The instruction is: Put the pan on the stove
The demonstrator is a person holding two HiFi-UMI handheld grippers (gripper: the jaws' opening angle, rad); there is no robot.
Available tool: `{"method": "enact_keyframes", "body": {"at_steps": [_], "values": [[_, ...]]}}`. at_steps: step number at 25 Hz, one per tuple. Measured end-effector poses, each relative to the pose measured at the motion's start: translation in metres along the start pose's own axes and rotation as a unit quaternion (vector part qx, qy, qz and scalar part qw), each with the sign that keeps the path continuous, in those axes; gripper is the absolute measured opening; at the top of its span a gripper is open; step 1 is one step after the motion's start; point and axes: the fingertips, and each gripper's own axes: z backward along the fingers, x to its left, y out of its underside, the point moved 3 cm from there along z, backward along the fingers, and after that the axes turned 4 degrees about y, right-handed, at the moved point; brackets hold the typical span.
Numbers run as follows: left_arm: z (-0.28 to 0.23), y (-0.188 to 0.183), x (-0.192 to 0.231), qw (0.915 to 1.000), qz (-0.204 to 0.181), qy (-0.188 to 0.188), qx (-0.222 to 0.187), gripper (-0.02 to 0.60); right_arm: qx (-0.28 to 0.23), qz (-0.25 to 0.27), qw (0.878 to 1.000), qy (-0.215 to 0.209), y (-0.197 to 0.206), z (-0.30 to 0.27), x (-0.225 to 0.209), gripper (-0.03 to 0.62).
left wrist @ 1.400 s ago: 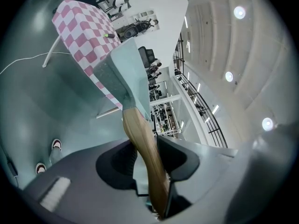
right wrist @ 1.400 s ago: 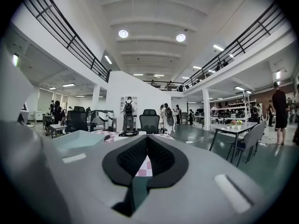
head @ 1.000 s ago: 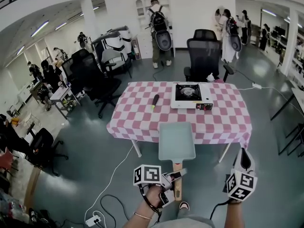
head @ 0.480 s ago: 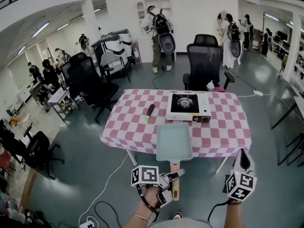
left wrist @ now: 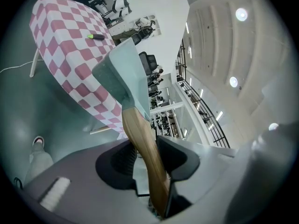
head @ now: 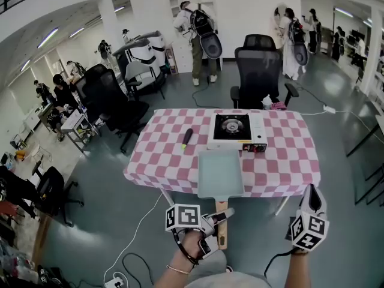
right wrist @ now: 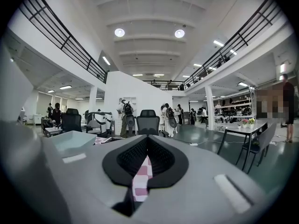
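Pan (head: 220,173), pale green, square: hovering over the near edge of the checked table (head: 282,161), just short of the stove (head: 237,132). Wooden handle (left wrist: 145,148): being clamped by left gripper (left wrist: 147,160), jaws standing partly apart around it. Right gripper (right wrist: 147,139): hanging aside, jaws closed together, gripping nothing. Marker (head: 187,137): lying left of stove.

A marker (head: 187,137) lies on the checkered tablecloth (head: 162,161).
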Motion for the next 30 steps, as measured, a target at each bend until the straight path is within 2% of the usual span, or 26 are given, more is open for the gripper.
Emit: {"method": "enact_keyframes", "body": {"at_steps": [9,30], "values": [[-0.028,-0.046,0.006,0.9999,-0.006,0.003,0.014,0.135,0.013,-0.003,1.000,0.012,0.011,-0.047,0.005,0.009],[-0.086,-0.239,0.016,0.9985,-0.021,0.013,0.049,0.137,0.000,-0.010,0.999,0.039,-0.036,-0.214,0.071,0.009]]}}
